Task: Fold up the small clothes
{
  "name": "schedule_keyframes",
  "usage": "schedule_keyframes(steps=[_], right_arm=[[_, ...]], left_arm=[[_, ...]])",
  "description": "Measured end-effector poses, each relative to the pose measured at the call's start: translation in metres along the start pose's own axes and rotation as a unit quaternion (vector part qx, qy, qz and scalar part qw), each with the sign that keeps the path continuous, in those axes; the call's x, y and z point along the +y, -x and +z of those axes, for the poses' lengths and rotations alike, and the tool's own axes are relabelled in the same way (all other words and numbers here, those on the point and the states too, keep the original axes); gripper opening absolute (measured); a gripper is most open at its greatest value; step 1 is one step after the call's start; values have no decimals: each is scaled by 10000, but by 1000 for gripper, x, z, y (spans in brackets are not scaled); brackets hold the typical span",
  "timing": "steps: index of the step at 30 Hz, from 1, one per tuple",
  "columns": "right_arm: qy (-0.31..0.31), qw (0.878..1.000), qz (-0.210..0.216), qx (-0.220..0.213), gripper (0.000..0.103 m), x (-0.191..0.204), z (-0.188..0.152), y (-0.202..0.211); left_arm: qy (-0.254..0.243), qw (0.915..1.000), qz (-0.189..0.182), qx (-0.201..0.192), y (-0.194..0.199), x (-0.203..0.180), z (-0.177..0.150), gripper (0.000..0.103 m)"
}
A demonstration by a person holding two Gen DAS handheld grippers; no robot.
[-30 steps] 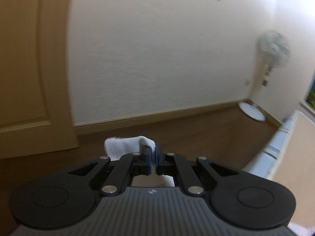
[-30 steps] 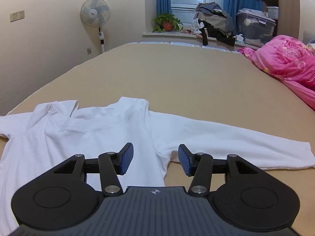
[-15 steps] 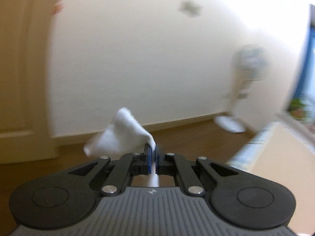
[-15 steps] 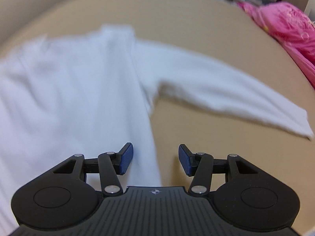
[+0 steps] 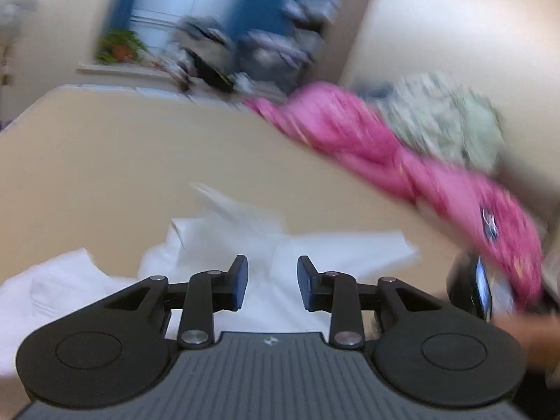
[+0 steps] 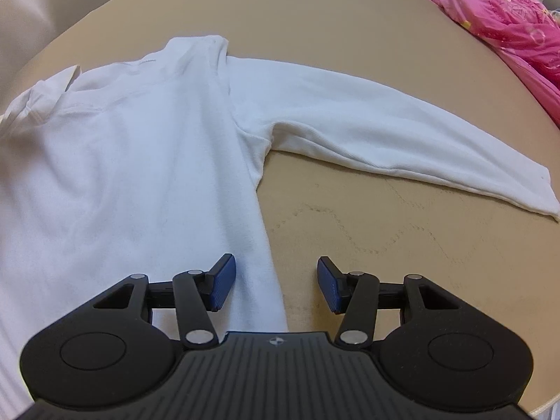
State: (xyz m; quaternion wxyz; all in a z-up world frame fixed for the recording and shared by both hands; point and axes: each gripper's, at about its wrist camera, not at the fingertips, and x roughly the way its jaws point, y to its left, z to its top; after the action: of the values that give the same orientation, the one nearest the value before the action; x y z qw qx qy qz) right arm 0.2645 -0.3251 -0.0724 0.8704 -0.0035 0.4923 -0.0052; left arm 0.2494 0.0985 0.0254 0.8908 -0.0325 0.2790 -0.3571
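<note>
Both grippers stand open now. Left gripper [image 5: 272, 287], clamped on a white cuff a second ago while facing the wall and door, has swung round over the bed and let go; its jaws are parted with nothing between them, view motion-blurred. White long-sleeved top [image 6: 133, 161] lies on the tan mattress [image 6: 402, 238], its left sleeve now dropped in a loose heap [image 5: 238, 224] across the body. Right gripper [image 6: 275, 283] has come down low, jaws straddling the side hem, not closed. Right sleeve [image 6: 402, 133] remains spread towards the pink quilt [image 6: 507, 17]. Judgement: first sleeve fold done; right side next.
</note>
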Motion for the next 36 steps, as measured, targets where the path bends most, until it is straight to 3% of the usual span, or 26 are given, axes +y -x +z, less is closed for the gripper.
schedule_keyframes(steps=[2, 4, 7, 10, 12, 14, 16, 19, 22, 27, 32, 33, 34, 35, 36], right_arm=[[-55, 9998, 58, -171, 53, 1, 1, 7], [-49, 9988, 176, -444, 53, 3, 3, 18], [-23, 9959, 327, -842, 45, 4, 7, 32], [-111, 9927, 513, -1087, 37, 2, 10, 40], [-143, 9918, 549, -1145, 37, 1, 11, 42], [-204, 9921, 572, -1099, 37, -3, 12, 40], [-273, 9927, 579, -1022, 37, -4, 13, 37], [-351, 9928, 578, -986, 37, -5, 13, 34], [-419, 9927, 582, -968, 37, -3, 13, 31], [-363, 9932, 595, -937, 37, 0, 14, 27], [-339, 9935, 579, -920, 37, -2, 13, 25], [-341, 9937, 565, -905, 37, -2, 13, 24], [-338, 9939, 554, -896, 37, -1, 13, 23], [-335, 9940, 546, -891, 37, -1, 13, 23], [-334, 9940, 539, -891, 37, -1, 12, 22]], left_arm=[[-5, 9998, 148, -120, 14, 11, 3, 36], [275, 9989, 357, -143, 27, 48, 16, 36], [275, 9906, 1336, -71, 63, 105, 28, 36], [475, 9749, 2157, 275, 69, 169, 23, 36], [1145, 9627, 2434, 290, 84, 228, 9, 36], [2069, 9497, 2326, 328, 98, 286, -8, 36], [2459, 9406, 2286, 507, 99, 316, -19, 36], [2457, 9420, 2229, 503, 107, 339, -17, 42], [2230, 9516, 1951, 812, 83, 345, -14, 47], [1373, 9700, 1666, 1115, 52, 320, -25, 47], [849, 9729, 1724, 1286, 4, 300, -21, 47], [809, 9731, 1725, 1295, 6, 292, -26, 43], [754, 9738, 1715, 1291, 6, 286, -32, 20], [660, 9743, 1715, 1303, 5, 285, -34, 6], [553, 9745, 1718, 1336, 0, 281, -35, 2]])
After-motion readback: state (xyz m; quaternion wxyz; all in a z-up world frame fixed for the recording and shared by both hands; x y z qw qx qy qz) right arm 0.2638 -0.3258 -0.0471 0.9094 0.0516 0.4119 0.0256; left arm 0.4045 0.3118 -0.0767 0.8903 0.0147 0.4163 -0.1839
